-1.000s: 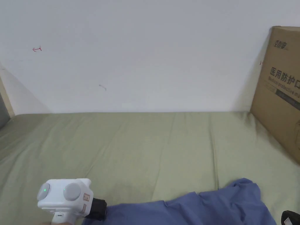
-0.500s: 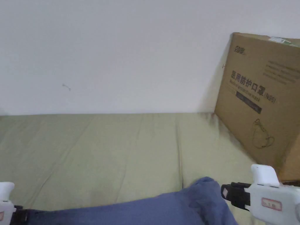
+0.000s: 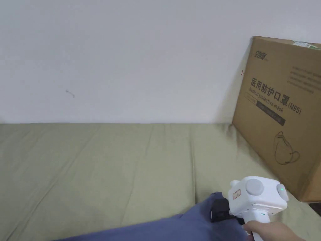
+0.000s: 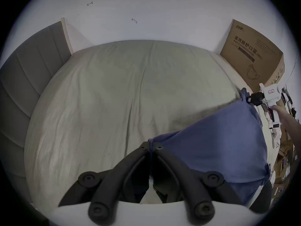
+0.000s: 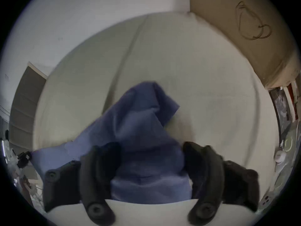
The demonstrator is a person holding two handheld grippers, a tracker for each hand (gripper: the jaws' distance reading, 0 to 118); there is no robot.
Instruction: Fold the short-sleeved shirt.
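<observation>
- The shirt [image 4: 216, 141] is blue and hangs stretched between the two grippers, lifted above the bed [image 4: 114, 91] near its front edge; its far tip shows low in the head view, just beside the right gripper [image 3: 219, 211].
- The left gripper [image 4: 150, 148] has its jaws clenched on a bunched corner of the cloth, the fabric pinched into a thin rope between the tips.
- In the right gripper view the jaws of the right gripper stand apart with blue cloth lying between them; the picture is blurred, so whether they press on it cannot be told.
- The cloth looks thin, light and limp: it sags in a broad sheet and crumples into peaks, so it will likely drape and slide rather than keep a crease.
- Best holds are probably the seamed edges, shoulders or hem corners, where the layers are thicker and slip less.
- A box [image 3: 282, 109] leans on the wall at the right, near the right gripper; a wide swing could brush it.
</observation>
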